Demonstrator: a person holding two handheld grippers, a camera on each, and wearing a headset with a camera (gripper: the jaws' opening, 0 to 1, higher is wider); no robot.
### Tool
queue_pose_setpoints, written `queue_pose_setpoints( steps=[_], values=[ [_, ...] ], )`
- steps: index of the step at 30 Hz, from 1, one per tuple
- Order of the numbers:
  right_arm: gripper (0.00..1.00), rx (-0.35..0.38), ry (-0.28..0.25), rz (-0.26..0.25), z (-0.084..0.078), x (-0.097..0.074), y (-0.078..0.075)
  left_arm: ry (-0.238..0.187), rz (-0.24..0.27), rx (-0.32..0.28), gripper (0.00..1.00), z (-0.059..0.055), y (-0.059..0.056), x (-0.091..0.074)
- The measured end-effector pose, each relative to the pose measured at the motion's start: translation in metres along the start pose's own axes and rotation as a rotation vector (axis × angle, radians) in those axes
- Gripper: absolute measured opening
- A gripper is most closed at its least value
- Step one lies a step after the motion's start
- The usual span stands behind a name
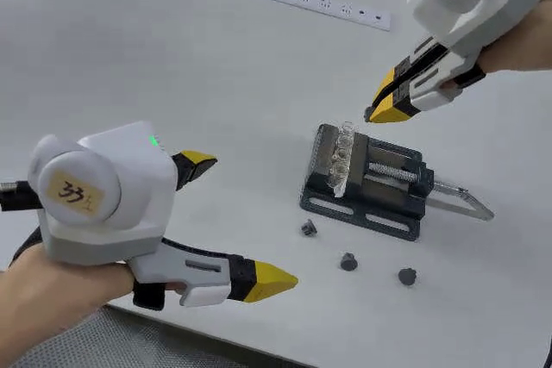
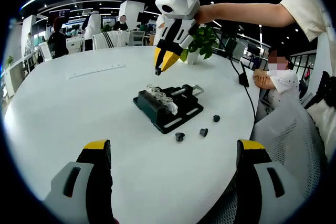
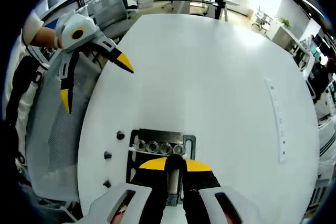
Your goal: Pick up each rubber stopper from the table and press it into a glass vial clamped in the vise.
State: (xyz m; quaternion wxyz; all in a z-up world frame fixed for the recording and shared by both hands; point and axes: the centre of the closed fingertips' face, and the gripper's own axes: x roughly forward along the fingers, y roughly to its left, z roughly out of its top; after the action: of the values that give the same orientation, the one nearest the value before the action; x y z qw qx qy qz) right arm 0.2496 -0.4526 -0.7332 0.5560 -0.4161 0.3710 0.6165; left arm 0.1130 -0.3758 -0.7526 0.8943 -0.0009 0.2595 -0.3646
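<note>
1. While the left hand-held gripper (image 1: 235, 219) is held low over the near edge of the table (image 1: 172, 66), its jaws are spread wide and nothing is gripped between them.
2. The right hand-held gripper (image 1: 384, 112) is held in the air above the far side of the vise (image 1: 384, 204), its jaws drawn close together. A small dark piece, which looks like a rubber stopper (image 1: 370, 115), is pinched at the tips.
3. A row of glass vials (image 1: 342, 157) is clamped side by side in the vise, open ends up.
4. In the left gripper view, the pinched tips are seen above the row, with a clear gap to the vial tops. In the right gripper view they are seen just beside the vial at one end of the row.
5. Three loose stoppers (image 1: 348, 261) are laid out in a line on the table just in front of the vise, apart from each other and from its base.
6. A white power strip (image 1: 315, 2) is laid flat on the far side of the table, well apart from the vise.
</note>
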Motion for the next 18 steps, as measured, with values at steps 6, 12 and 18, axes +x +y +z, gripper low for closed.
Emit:
queue_pose_setpoints(
  steps=[6, 12, 18],
  values=[
    [0.05, 0.017, -0.002, 0.033, 0.003, 0.006, -0.001, -0.008, 0.008, -0.016, 0.99, -0.002, 0.003, 0.001],
    [0.05, 0.021, 0.006, 0.056, 0.004, 0.013, 0.001, -0.011, 0.012, -0.025, 0.99, -0.002, 0.005, 0.001],
    [0.05, 0.032, 0.012, 0.073, 0.006, 0.021, -0.003, -0.013, 0.012, -0.033, 0.99, -0.002, 0.005, 0.002]
  ],
)
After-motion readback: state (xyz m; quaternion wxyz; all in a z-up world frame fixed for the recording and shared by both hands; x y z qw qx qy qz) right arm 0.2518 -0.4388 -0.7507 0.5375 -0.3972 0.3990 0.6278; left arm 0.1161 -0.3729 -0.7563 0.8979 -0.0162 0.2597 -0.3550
